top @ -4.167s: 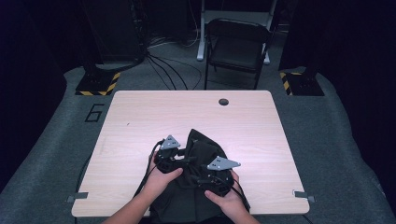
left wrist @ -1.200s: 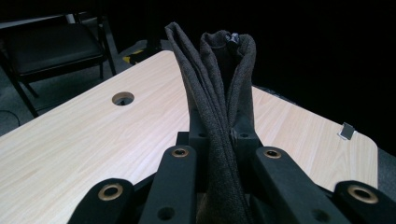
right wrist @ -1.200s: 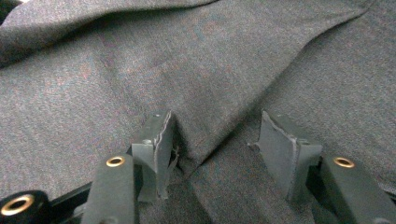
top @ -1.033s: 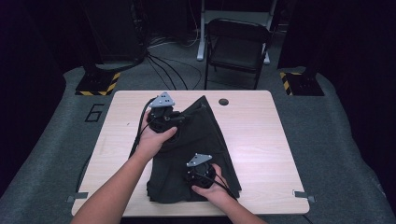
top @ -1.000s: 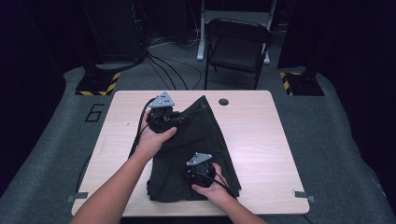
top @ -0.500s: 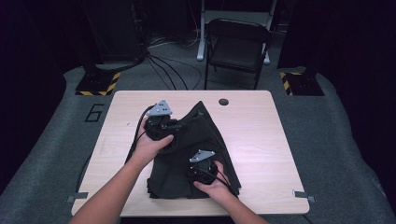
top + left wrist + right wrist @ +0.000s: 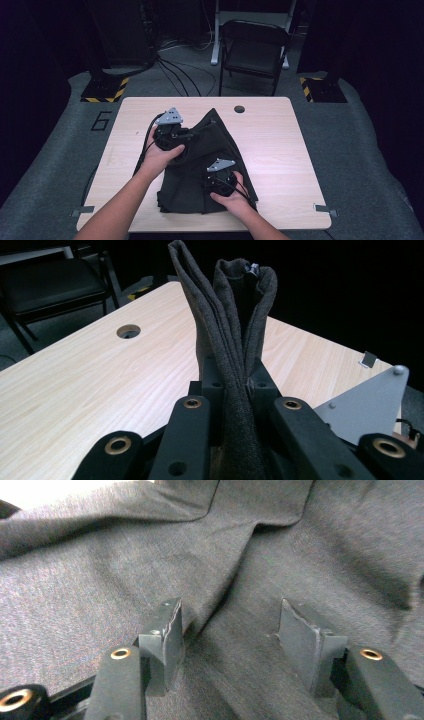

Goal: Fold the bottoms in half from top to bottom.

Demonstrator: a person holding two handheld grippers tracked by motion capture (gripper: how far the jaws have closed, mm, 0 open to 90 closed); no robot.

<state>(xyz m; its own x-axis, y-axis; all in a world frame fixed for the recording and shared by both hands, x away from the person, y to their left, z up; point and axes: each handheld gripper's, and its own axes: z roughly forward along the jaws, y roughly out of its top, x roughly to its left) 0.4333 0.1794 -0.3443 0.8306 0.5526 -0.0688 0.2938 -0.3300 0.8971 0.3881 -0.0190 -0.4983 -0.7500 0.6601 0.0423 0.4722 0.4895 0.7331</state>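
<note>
While the dark grey garment (image 7: pixel 202 165) lies spread over the middle of the desk (image 7: pixel 280 145), reaching down to the near edge, its lower hem and folds are hard to make out against the hands. The left gripper (image 7: pixel 186 136), toward the far left of the cloth, has its 2 jaws pinched together on a bunched fold, and the left gripper view shows that fold (image 7: pixel 235 330) standing up in several layers of felt-like, finely flecked fabric, its top cut off by the frame. The right gripper (image 7: pixel 216 186) rests on the cloth near the near edge; in the right gripper view its 2 jaws stand apart over a soft crease (image 7: pixel 220 605) and do not pinch it. A round hole (image 7: pixel 239 108) sits by the far edge of the pale, wood-grained desk.
</note>
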